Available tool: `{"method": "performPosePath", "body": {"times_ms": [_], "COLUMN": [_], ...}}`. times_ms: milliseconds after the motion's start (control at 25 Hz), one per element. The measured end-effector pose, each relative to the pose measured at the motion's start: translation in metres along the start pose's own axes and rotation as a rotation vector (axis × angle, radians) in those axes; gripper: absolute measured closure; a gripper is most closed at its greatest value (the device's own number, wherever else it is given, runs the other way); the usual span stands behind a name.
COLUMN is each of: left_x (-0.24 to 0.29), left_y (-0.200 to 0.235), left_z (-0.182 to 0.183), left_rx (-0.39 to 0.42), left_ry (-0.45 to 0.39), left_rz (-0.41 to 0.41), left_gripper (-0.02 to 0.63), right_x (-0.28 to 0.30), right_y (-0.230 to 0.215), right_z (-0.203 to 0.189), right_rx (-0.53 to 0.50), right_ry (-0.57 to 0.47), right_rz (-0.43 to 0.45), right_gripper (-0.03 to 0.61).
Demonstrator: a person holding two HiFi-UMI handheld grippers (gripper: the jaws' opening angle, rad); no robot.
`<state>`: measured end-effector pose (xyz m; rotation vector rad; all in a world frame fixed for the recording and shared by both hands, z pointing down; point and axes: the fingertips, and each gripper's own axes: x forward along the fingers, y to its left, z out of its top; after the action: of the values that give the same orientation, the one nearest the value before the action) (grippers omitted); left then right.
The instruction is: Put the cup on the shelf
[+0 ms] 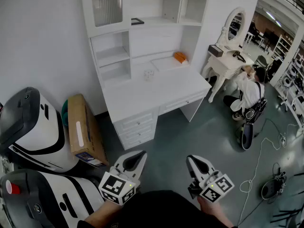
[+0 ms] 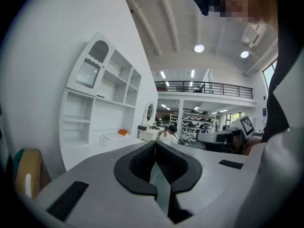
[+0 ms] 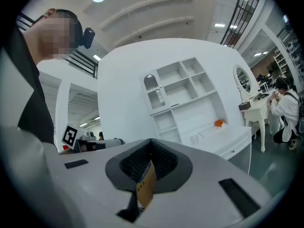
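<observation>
A small clear cup stands on the white desk, near the back under the hutch shelves. It shows tiny in the left gripper view and in the right gripper view. Both grippers are held low, close to the person's body and well short of the desk. My left gripper points at the desk drawers, jaws together and empty. My right gripper is likewise shut on nothing.
An orange object lies on the desk at the back right. A cardboard box and white machines stand at the left. A dressing table, a seated person and floor cables are at the right.
</observation>
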<state>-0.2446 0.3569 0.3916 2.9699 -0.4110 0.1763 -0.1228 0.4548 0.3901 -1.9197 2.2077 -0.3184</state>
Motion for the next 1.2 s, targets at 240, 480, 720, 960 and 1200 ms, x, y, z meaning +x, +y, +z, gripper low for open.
{"method": "performPosePath", "body": {"times_ms": [240, 480, 720, 960, 1200], "left_x": [-0.006, -0.023, -0.049, -0.073, -0.067], "left_y": [0.000, 0.014, 0.036, 0.077, 0.086], "left_z": [-0.003, -0.005, -0.013, -0.005, -0.021], "left_rx": [-0.009, -0.009, -0.026, -0.044, -0.060], "left_ry": [0.004, 0.008, 0.013, -0.013, 0.032], "left_rz": [-0.008, 0.006, 0.020, 0.048, 0.017], "left_gripper": [0.600, 0.600, 0.600, 0.600, 0.600], "right_x": [0.004, 0.022, 0.054, 0.091, 0.091], "right_y": [0.006, 0.024, 0.052, 0.091, 0.083], "right_z": [-0.005, -0.015, -0.031, -0.048, -0.058], "right_rx": [0.011, 0.026, 0.048, 0.075, 0.108], "right_ry": [0.007, 0.014, 0.033, 0.053, 0.064], "right_rz": [0.010, 0.034, 0.074, 0.123, 0.079], "right_gripper": [0.563, 0.563, 0.563, 0.563, 0.563]}}
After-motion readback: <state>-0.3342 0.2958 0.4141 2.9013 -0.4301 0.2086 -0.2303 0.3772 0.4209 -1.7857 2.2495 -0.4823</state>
